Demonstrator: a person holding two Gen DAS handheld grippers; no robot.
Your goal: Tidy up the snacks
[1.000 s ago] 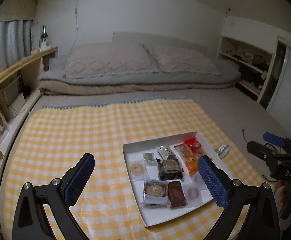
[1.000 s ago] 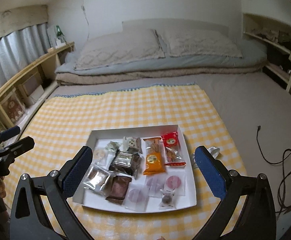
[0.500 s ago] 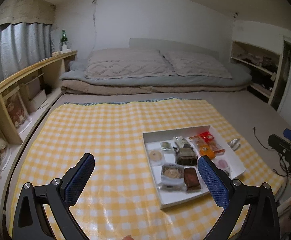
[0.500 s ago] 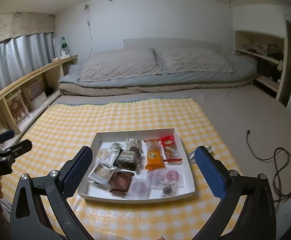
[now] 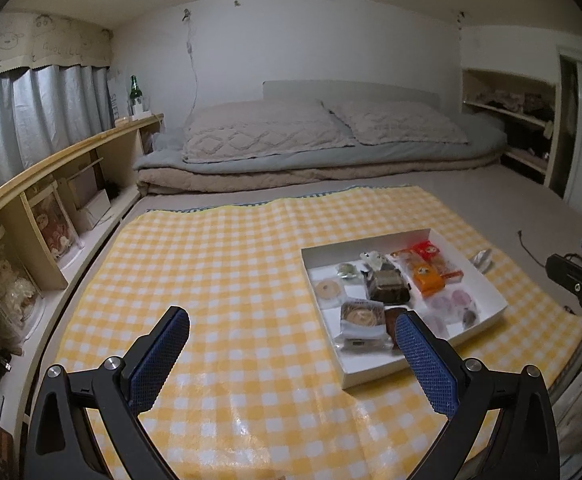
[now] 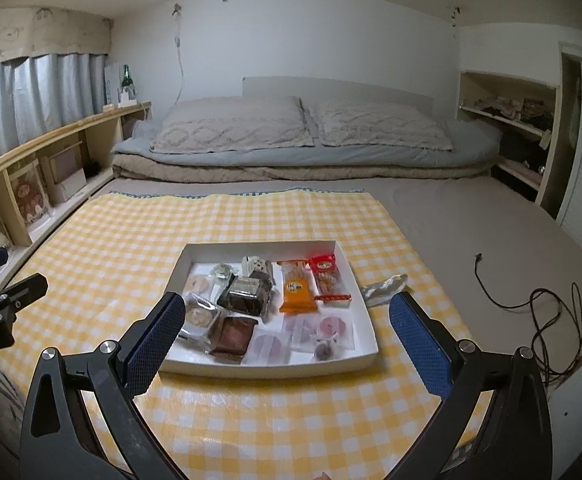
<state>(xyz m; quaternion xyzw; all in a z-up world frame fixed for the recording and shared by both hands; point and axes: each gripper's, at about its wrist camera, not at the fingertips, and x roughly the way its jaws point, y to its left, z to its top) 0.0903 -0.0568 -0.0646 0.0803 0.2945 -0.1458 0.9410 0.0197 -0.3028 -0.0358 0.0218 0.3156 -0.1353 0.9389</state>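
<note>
one white tray (image 6: 365,322) is sitting on the yellow checked cloth (image 6: 131,240), holding nearly all the wrapped snacks (image 6: 297,288). one silver packet (image 6: 383,286) is lying just right of the tray, outside it. both the left gripper (image 5: 291,354) and the right gripper (image 6: 287,338) are hovering near, fingers apart, gripping nothing. sorting within the tray is looking loose; stage cannot be settled.

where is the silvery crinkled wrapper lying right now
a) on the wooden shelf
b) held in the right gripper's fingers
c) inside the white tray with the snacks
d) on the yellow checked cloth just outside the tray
d: the silvery crinkled wrapper lies on the yellow checked cloth, just outside the white cardboard tray wall, with both grippers open and empty.
</note>
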